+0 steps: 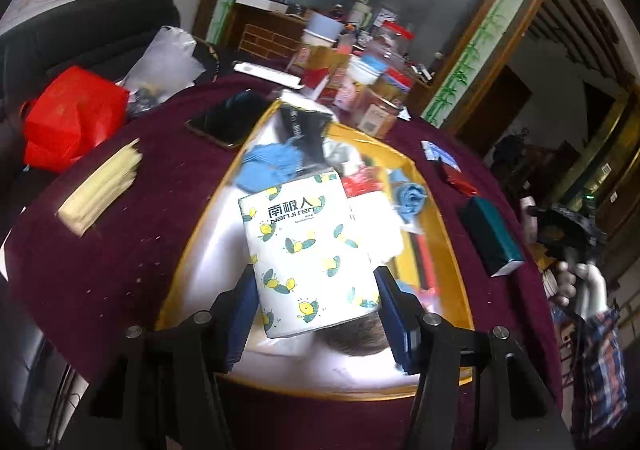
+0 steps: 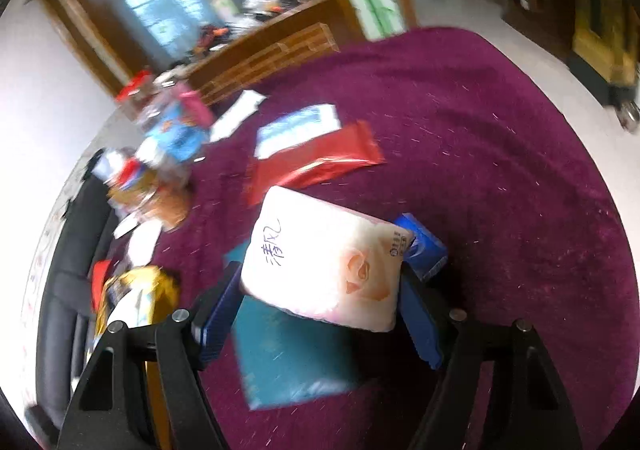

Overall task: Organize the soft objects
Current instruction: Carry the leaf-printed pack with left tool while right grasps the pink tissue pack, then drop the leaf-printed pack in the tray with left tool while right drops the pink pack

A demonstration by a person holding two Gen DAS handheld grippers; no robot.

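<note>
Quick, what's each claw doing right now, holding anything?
Left claw: closed on the lemon-print tissue roll, over the yellow tray.
Right claw: closed on the pink tissue pack, above the maroon tablecloth.

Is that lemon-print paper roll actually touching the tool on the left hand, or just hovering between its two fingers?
Touching. In the left wrist view, both blue pads of the left tool press against the sides of the lemon-print roll, which hangs above the yellow tray.

Jars point(image 2: 160, 145) at table edge, motion-blurred, unreadable.
</note>
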